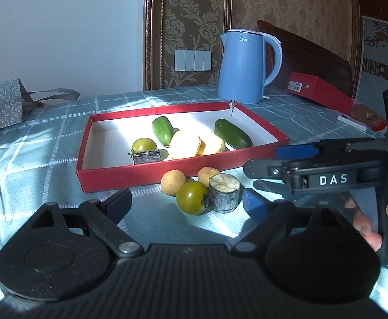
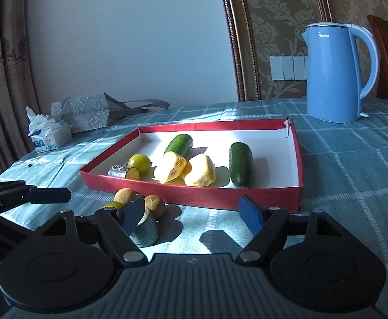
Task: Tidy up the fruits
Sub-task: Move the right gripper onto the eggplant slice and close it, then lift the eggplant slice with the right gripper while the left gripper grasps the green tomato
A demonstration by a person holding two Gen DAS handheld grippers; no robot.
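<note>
tray: red shallow box tray point(image 1: 167, 171) with white inside, on a teal checked tablecloth point(image 1: 47, 138); sun falls across it
in tray: two green cucumbers point(image 2: 240, 164) lying apart, one near the back middle, one toward the right; two yellow fruits point(image 2: 200, 170) touching each other in the middle; one green tomato point(image 1: 144, 144) at the near left wall, just beside a grey-skinned cut piece point(image 1: 146, 156)
outside tray: loose cluster just in front of the tray's near wall; green tomato point(image 1: 193, 197) touching a grey cut stub point(image 1: 225, 193) with its pale cut face up; two small brown round fruits point(image 1: 173, 182) behind them, near the wall
left gripper: point(image 1: 188, 199) fingers spread wide, nothing pinched; the cluster sits between and beyond the tips, no pad touching it; hovers low over the cloth
right gripper: point(image 2: 194, 214) fingers spread, nothing pinched; left blue pad point(image 2: 132, 214) stands in front of the grey stub, contact cannot be told; in the left view it comes in sideways from the right, just beside the cluster
hand: fingers point(image 1: 366, 223) wrapped on the right gripper's handle
background: blue kettle point(image 2: 334, 74) behind the tray; red carton point(image 1: 318, 90) at the far right; patterned grey bag point(image 2: 87, 113) and tissue pack point(image 2: 49, 135) at the far left
</note>
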